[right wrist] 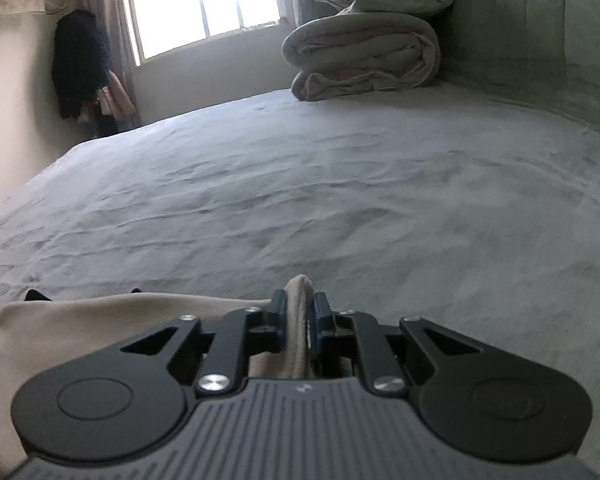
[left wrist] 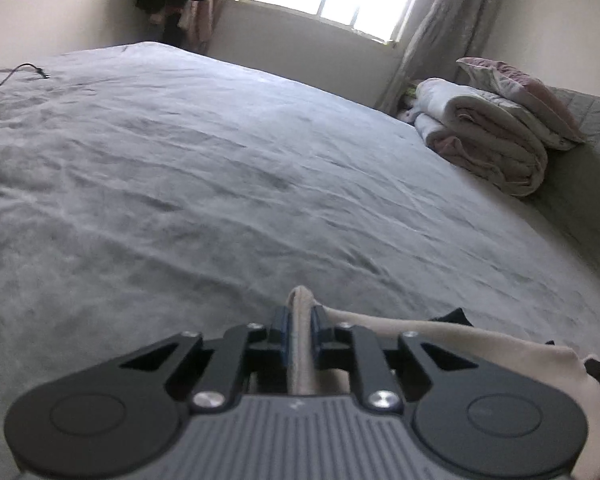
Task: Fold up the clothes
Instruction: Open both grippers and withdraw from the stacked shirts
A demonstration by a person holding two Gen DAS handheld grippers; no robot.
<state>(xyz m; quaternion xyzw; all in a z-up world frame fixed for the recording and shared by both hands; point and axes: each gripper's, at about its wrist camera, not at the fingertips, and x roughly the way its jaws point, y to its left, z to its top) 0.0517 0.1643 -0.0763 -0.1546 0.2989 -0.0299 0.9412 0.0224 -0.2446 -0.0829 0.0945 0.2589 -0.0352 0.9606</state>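
A cream garment [left wrist: 480, 344] with a dark trim stretches between my two grippers, low over the grey bed. In the left wrist view my left gripper [left wrist: 300, 316] is shut on a bunched edge of it, and the cloth runs off to the right. In the right wrist view my right gripper [right wrist: 300, 304] is shut on another bunched edge of the same cream garment [right wrist: 99, 320], which spreads to the left. Most of the garment is hidden below the gripper bodies.
The wide grey bed sheet [left wrist: 219, 180] lies ahead, wrinkled. A folded quilt with a pillow on top [right wrist: 364, 48] sits at the far end by a padded headboard [right wrist: 540, 32]. A black cable [left wrist: 19, 72] lies at the bed's far left. A window [right wrist: 203, 0] and hanging dark clothes [right wrist: 79, 64] are behind.
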